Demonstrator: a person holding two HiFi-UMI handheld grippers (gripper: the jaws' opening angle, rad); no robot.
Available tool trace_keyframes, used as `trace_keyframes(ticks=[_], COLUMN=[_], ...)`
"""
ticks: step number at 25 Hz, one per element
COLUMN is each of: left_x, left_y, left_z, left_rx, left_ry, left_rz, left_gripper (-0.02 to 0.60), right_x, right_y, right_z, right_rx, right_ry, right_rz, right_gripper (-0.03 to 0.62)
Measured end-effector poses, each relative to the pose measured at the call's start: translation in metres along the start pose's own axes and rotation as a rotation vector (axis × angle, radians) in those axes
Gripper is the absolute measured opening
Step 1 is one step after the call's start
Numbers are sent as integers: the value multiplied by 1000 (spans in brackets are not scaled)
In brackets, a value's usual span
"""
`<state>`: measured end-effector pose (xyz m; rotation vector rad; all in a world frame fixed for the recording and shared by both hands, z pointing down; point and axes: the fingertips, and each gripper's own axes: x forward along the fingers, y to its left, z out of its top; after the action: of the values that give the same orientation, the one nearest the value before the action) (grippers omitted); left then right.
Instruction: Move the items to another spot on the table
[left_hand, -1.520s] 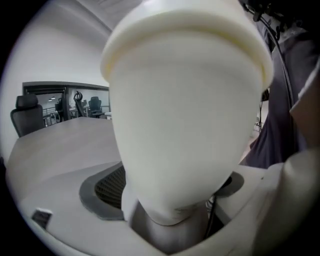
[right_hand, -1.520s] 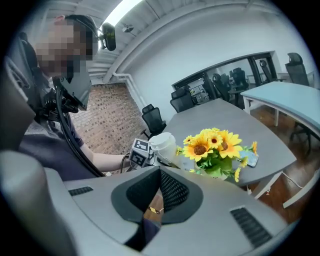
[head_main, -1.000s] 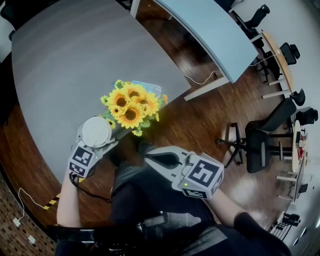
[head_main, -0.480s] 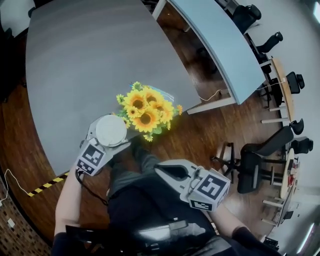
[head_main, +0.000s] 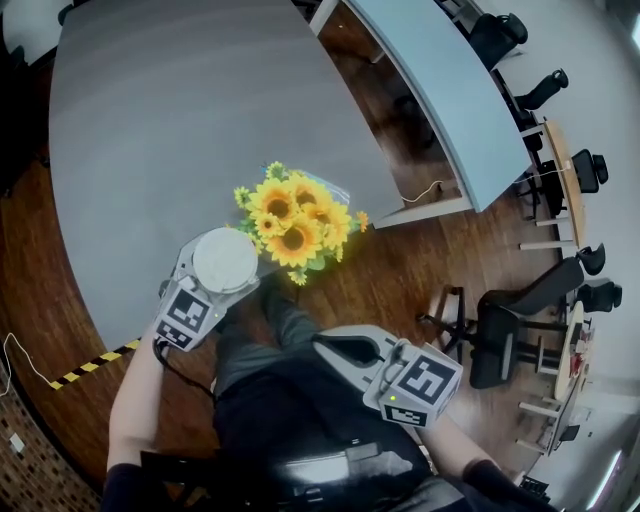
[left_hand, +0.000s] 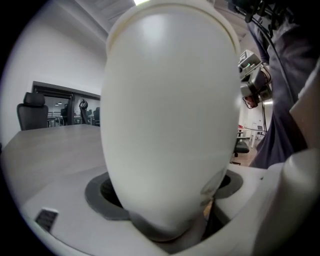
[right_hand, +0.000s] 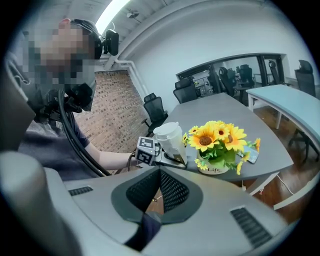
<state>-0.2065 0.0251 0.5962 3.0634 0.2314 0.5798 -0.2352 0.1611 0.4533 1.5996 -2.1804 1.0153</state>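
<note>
A broad grey table is seen, matt and smooth on top and rounded in outline. The sunflower pot is set on it near the edge closest to the person.

The right tongs are moulded in pale grey plastic with dark, mesh-textured pads. They are held well apart from the pot, off the table and over the person's lap. Their jaws are pressed together and nothing is gripped between them.

The left tongs are clamped on a white container. It is smooth, glossy and egg-like in outline, and is capped by a round lid. It is found just beside the pot, at the table's near edge.

Yellow sunflowers with brown centres and green leaves are bunched in the small, round white pot. The word "Life" is printed on the pot in dark letters.
</note>
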Motion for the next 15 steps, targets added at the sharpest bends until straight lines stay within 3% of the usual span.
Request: trace_keyframes(ticks=[4,10,15], left_x=[-1,-23,-56], left_y=[7,16,22], left_z=[1,-5,-3], left_rx=[-14,-295,-398], left_ry=[2,-28,-67], left_rz=[26,53,124], left_gripper=[427,416,416], right_x=[2,9,23], right_y=[-1,0,3], right_z=[0,6,9], right_rx=[15,18,10], right_ry=[-9,-57,-99], right_rz=[4,32,85], right_gripper=[-17,-17,-17])
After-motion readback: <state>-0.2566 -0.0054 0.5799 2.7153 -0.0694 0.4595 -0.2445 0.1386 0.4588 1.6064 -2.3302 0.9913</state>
